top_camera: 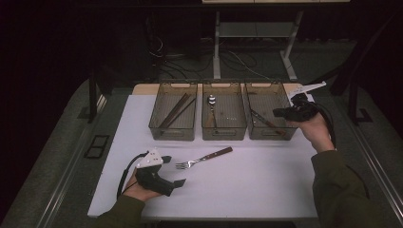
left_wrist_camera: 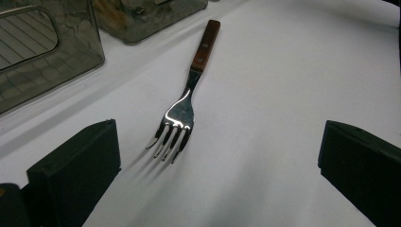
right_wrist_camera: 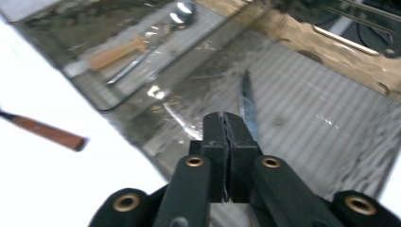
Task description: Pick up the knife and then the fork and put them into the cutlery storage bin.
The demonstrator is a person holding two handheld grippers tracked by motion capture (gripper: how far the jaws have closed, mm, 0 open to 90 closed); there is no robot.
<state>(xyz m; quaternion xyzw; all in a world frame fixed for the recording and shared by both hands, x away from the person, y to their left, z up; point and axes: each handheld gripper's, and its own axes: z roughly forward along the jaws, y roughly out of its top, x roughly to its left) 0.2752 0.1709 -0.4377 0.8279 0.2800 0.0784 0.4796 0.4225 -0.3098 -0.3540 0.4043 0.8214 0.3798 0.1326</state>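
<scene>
While both hands sit at the table, near to far:
left gripper (top_camera: pixel 177 171): rests on the white table top (top_camera: pixel 237 190), jaws wide apart, nothing between them.
fork (top_camera: pixel 203 158): flat on the table top just ahead of the left gripper, prongs toward it, wooden handle pointing away toward the bins; untouched.
right gripper (right_wrist_camera: pixel 226 124): held over the right bin (top_camera: pixel 268 116), jaws pressed together, holding nothing.
knife (right_wrist_camera: pixel 248 105): lies in the right bin, below and just past the shut jaws.
middle bin (top_camera: pixel 223 116): holds a spoon (top_camera: pixel 212 102).
left bin (top_camera: pixel 174 116): holds chopsticks (top_camera: pixel 177 109).
</scene>
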